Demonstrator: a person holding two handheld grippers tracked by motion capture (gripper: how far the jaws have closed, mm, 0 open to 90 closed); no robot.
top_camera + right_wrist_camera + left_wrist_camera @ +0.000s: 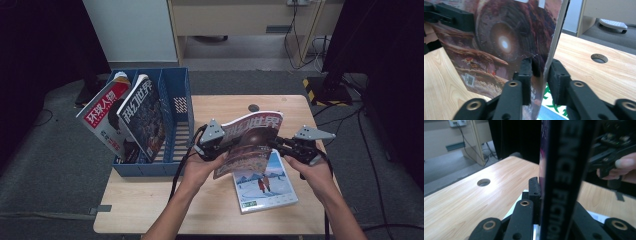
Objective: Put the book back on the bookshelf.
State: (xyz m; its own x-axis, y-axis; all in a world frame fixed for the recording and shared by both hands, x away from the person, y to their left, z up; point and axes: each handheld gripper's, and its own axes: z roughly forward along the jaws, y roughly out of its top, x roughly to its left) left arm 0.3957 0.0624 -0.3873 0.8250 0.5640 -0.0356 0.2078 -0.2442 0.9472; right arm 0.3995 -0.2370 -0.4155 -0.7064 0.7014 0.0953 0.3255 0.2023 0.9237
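A science-fiction magazine (252, 140) with a dark reddish cover is held up, tilted, over the middle of the wooden table (150, 210). My left gripper (220, 148) is shut on its spine side; in the left gripper view the spine (560, 182) stands edge-on between the jaws of my left gripper (549, 187). My right gripper (281, 145) is shut on the opposite edge; the cover (504, 42) fills the left of the right gripper view, with its edge between the jaws of my right gripper (541, 68). A second magazine (265, 182), with a snowy cover, lies flat beneath.
A blue file rack (177, 100) stands at the table's left end. A red-titled magazine (102, 112) and another science-fiction issue (142, 112) lean in it. A round cable hole (254, 107) is in the tabletop at the back. Dark cabinets and cables surround the table.
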